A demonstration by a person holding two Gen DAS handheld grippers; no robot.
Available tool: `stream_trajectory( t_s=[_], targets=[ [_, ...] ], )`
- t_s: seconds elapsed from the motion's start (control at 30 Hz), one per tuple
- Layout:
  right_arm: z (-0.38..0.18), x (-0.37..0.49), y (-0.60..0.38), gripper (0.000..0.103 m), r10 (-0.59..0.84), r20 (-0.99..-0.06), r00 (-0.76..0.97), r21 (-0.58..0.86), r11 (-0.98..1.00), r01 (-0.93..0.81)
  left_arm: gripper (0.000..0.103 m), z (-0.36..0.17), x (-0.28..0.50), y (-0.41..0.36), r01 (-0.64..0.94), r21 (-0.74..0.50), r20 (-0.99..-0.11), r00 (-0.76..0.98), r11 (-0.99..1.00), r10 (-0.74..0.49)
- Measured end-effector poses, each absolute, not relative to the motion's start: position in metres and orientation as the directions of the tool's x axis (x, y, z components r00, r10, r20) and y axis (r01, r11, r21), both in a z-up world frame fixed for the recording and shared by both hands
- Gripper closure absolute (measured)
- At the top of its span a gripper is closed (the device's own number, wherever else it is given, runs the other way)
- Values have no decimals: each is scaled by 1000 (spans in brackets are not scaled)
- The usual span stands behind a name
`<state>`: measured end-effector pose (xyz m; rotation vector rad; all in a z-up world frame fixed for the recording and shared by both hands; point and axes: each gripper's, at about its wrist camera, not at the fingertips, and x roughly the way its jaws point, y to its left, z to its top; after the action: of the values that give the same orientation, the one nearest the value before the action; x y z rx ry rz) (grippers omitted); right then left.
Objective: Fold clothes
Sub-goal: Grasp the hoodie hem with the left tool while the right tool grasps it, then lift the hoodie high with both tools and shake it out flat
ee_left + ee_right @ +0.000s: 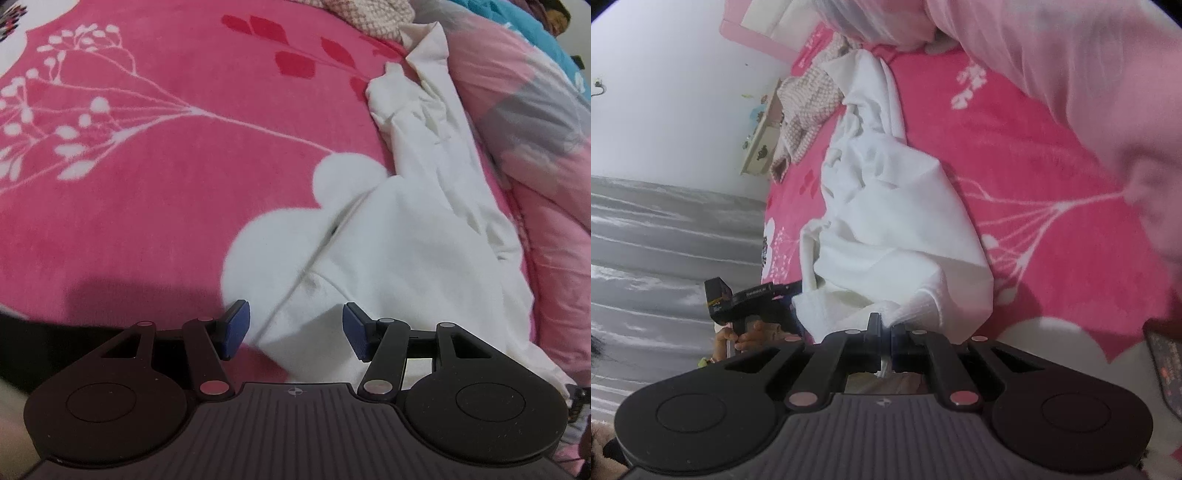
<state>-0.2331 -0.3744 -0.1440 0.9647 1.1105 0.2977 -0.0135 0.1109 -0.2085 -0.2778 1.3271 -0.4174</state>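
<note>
No legible text or labels.

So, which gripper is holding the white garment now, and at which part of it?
The right gripper is shut on the white garment, pinching a ribbed edge, perhaps a cuff or hem. The left gripper is open above it and holds nothing.

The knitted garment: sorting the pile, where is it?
The knitted garment lies at the far end of the pink blanket, left in the right-wrist view, touching the white garment.

Bedroom, domestic. Bed spread with pink floral blanket point(166, 221); pink quilt point(535, 147) at frame right. Pale nightstand point(762, 136) by white wall point(665, 92), upper left; grey floor point(665, 240).
</note>
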Motion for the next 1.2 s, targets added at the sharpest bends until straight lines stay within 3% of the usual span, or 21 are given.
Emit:
stream_trajectory(
  t_s=[0.4, 0.57, 0.67, 0.7, 0.73, 0.87, 0.97, 1.07, 1.2],
  targets=[
    [-153, -237, -385, 96, 639, -625, 449, 775, 580, 253, 43, -212, -23, 81, 446, -351, -885, 129, 823, -447],
    [-160, -232, -373, 96, 629, -640, 442, 755, 621, 209, 49, -214, -36, 71, 487, -284, -904, 151, 826, -399],
    [-171, -225, -364, 97, 628, -645, 435, 747, 638, 186, 69, -212, -41, 70, 432, -262, -907, 194, 863, -372],
    [-170, -225, -363, 97, 636, -631, 445, 757, 631, 173, 91, -210, -42, 74, 404, -279, -904, 197, 871, -381],
    [-165, -227, -365, 97, 648, -603, 464, 776, 611, 156, 97, -206, -45, 78, 367, -314, -896, 192, 876, -401],
    [-128, -241, -378, 98, 669, -480, 568, 837, 543, 68, 98, -165, -70, 91, 317, -432, -829, 228, 844, -510],
    [-111, -235, -384, 98, 652, -474, 592, 835, 546, 67, 98, -128, -76, 106, 240, -509, -771, 300, 827, -562],
    [-100, -194, -383, 98, 645, -445, 621, 845, 532, 52, 98, -95, -59, 118, 142, -603, -683, 417, 785, -600],
    [-40, -99, -378, 98, 613, -348, 710, 826, 558, -77, 98, -26, -3, 114, 77, -680, -550, 604, 729, -577]
  ],
)
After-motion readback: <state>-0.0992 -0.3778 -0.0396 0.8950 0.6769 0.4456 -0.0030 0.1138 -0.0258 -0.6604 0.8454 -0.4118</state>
